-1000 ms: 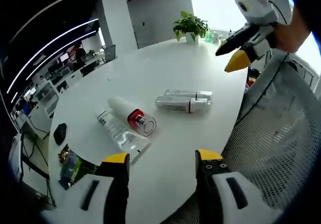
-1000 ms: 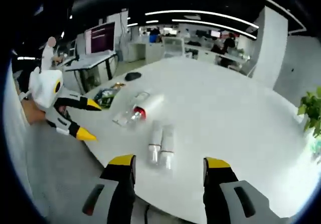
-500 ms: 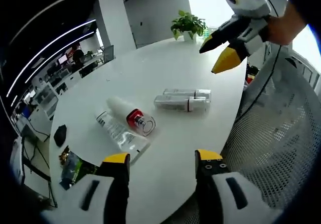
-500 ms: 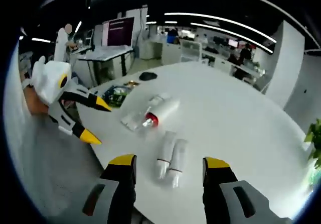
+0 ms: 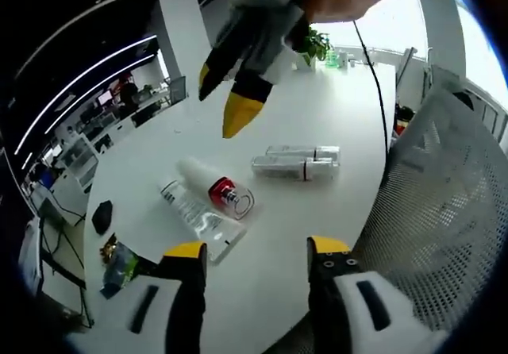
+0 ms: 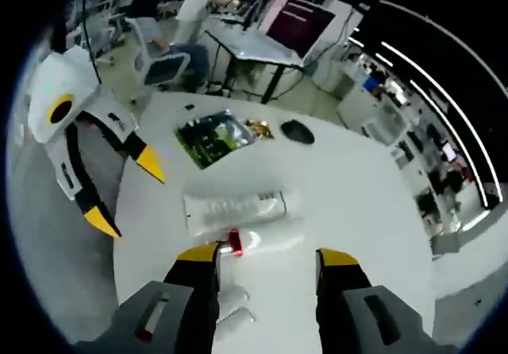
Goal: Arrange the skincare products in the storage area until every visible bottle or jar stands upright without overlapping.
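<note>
Though labelled, flat clear bottle (image 5: 198, 217) print unreadable, red-collared bottle (image 5: 216, 187) alongside

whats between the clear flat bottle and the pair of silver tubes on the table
The red-collared bottle lies on its side between the clear flat bottle and the silver tubes, in the left gripper view.

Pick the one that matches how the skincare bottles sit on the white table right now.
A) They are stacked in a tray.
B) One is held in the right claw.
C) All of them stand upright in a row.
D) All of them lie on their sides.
D: in the left gripper view the red-collared bottle, the clear bottle beside it and the two slim bottles all lie flat on the white table; both claws are open.
</note>
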Action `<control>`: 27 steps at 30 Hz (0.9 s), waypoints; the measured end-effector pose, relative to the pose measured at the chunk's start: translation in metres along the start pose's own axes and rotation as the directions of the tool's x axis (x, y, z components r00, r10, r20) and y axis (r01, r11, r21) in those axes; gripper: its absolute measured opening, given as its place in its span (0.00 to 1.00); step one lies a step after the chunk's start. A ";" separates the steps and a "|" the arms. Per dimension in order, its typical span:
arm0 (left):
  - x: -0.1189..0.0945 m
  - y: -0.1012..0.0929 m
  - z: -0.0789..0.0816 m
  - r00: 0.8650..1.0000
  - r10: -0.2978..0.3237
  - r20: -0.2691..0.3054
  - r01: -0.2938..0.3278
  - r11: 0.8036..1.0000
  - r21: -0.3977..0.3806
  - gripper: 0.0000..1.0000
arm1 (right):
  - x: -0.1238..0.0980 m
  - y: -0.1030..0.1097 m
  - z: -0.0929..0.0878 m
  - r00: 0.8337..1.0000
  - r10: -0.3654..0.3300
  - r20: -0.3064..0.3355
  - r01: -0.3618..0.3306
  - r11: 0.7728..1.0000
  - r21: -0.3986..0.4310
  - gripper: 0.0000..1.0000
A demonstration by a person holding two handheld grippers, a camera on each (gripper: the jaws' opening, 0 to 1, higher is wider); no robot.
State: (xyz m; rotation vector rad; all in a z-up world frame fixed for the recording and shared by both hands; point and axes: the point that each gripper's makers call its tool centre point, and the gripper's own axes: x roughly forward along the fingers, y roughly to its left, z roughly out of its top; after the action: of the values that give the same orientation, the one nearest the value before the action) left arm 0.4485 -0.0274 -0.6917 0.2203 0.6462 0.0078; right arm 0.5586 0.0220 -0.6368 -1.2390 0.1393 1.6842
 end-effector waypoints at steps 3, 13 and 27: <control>0.000 0.001 0.001 1.000 0.006 0.005 -0.006 1.000 0.000 0.45 | 0.020 -0.007 0.008 0.998 0.042 -0.048 -0.049 0.985 -0.163 0.45; -0.002 0.009 0.002 0.999 0.040 0.011 -0.040 0.999 0.007 0.42 | 0.075 -0.001 0.041 0.971 0.182 -0.152 -0.234 0.841 -0.488 0.41; -0.003 0.015 0.001 0.997 0.070 0.014 -0.070 0.997 0.013 0.39 | 0.126 0.015 0.006 0.853 0.223 -0.471 -0.521 0.364 -0.772 0.49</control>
State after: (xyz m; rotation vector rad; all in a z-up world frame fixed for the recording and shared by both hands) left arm 0.4478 -0.0132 -0.6856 0.2557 0.6250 0.0694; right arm 0.5461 0.0986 -0.7373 -2.4317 -0.3917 2.0315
